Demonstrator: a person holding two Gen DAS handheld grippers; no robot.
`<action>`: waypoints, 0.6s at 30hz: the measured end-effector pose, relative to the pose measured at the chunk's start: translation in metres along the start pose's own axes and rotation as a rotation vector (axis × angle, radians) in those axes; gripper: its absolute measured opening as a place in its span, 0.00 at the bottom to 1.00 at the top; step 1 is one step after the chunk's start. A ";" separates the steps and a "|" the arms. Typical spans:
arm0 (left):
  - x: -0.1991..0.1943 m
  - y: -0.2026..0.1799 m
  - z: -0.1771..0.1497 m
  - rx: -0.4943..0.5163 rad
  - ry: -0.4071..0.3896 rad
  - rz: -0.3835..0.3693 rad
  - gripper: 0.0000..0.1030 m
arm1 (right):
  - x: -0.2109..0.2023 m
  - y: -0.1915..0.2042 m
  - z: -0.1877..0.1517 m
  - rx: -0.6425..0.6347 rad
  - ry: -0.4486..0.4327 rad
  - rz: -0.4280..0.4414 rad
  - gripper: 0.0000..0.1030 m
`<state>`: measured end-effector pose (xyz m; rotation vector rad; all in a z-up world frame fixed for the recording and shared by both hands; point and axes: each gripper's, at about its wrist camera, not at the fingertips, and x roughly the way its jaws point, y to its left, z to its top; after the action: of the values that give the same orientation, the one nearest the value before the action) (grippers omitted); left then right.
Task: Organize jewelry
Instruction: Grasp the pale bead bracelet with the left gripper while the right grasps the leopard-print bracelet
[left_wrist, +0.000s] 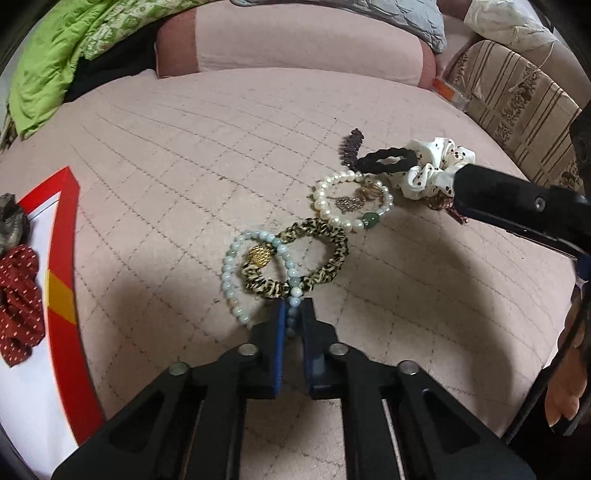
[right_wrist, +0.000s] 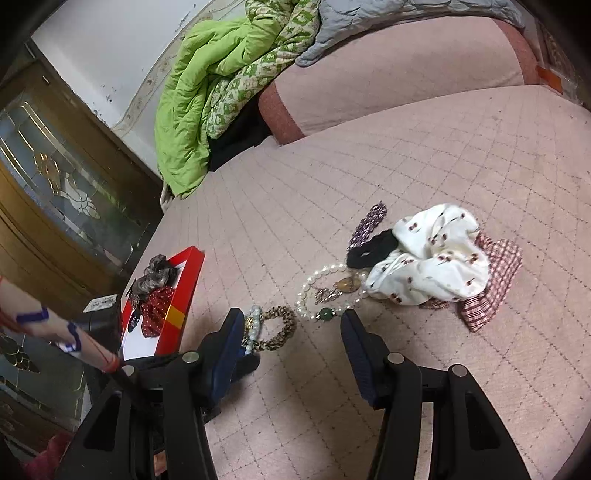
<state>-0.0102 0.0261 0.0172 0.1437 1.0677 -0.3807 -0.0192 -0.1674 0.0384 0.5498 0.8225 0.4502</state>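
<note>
On a pink quilted bed, the left tool (left_wrist: 291, 317) is clenched on the near edge of a pale blue-green bead bracelet (left_wrist: 236, 273), beads caught between its blue pads. The bracelet's loop lies straight ahead of the tips, stretching away from them, and a leopard-print scrunchie (left_wrist: 317, 254) overlaps it just beyond. Farther ahead and to the right lies a white pearl bracelet with a green bead (left_wrist: 351, 206). The red-edged box (left_wrist: 64, 258), already holding a red dotted scrunchie (left_wrist: 18, 295), sits well off to this tool's left, the likely direction for the carry. The right tool (right_wrist: 291, 332) hangs released and empty, with the pearl bracelet just ahead of its tips and a white cherry-print scrunchie (right_wrist: 432, 266) beyond to its right.
</note>
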 end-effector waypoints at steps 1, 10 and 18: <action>-0.003 0.003 -0.003 -0.017 -0.002 -0.012 0.05 | 0.002 0.002 -0.001 -0.005 0.006 0.004 0.57; -0.040 0.015 -0.030 -0.057 -0.054 -0.068 0.05 | 0.038 0.024 -0.013 -0.087 0.115 0.009 0.33; -0.067 0.022 -0.025 -0.086 -0.121 -0.088 0.05 | 0.078 0.038 -0.017 -0.118 0.184 -0.023 0.32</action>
<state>-0.0510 0.0695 0.0625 -0.0036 0.9708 -0.4168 0.0086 -0.0891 0.0086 0.3924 0.9707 0.5301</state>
